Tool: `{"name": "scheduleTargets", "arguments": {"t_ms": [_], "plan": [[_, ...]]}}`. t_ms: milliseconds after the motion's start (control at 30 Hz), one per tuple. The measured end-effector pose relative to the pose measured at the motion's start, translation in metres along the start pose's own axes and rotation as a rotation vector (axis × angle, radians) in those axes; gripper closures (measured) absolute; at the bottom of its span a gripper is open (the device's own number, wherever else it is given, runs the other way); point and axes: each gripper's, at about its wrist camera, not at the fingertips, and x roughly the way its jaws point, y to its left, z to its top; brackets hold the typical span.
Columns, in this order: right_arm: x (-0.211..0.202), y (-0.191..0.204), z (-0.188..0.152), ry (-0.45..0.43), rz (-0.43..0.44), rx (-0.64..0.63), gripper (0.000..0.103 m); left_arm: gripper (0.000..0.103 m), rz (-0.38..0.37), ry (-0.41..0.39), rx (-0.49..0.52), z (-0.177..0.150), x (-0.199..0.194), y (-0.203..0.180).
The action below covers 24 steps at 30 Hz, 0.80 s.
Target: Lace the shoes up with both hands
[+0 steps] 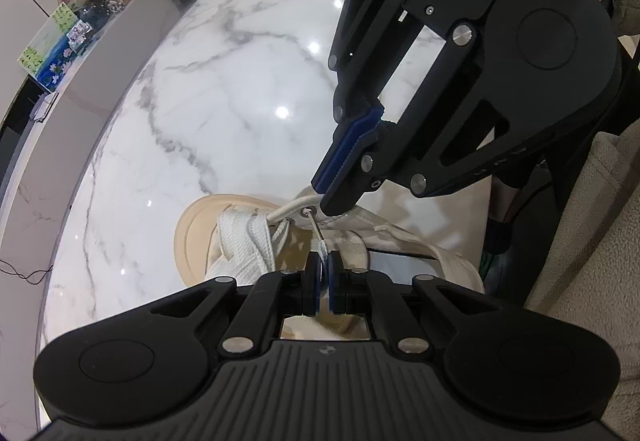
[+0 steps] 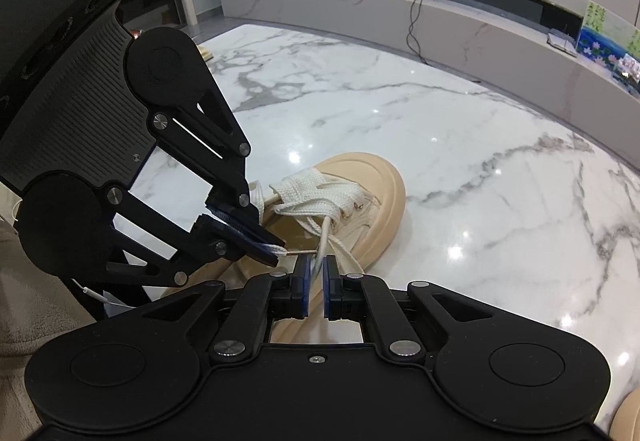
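Note:
A beige shoe [image 1: 200,225] [image 2: 372,177] with white flat laces [image 1: 240,241] [image 2: 304,185] lies on the marble table. My left gripper [image 1: 325,265] [image 2: 276,253] is shut on the lace end. The lace's metal tip [image 1: 314,227] [image 2: 300,252] pokes out of the gripper into an eyelet [image 1: 308,211] on the flap. My right gripper [image 2: 316,267] [image 1: 326,201] is shut on the edge of that eyelet flap, right beside the eyelet. The two grippers' tips stand very close together.
The white marble table [image 1: 240,81] [image 2: 440,129] stretches beyond the shoe. A low marble cabinet [image 2: 440,13] with a router, cables and pictures runs behind it. Part of a second beige shoe [image 2: 628,417] shows at the near right. A fleece garment [image 1: 600,241] is beside the grippers.

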Motion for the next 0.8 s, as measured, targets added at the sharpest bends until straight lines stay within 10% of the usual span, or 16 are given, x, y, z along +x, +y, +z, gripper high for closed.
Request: {"name": "scheduleTargets", "arguments": {"t_ms": [400,800], "plan": [[-0.01,-0.003,0.002,0.0,0.0,-0.074,0.099,0.1,0.03,-0.019,-0.004,0.009,0.003,0.007],[0.015,0.011,0.004,0.091,0.013,-0.496,0.086,0.1,0.033,-0.018,0.004,0.012,0.003,0.008]]}}
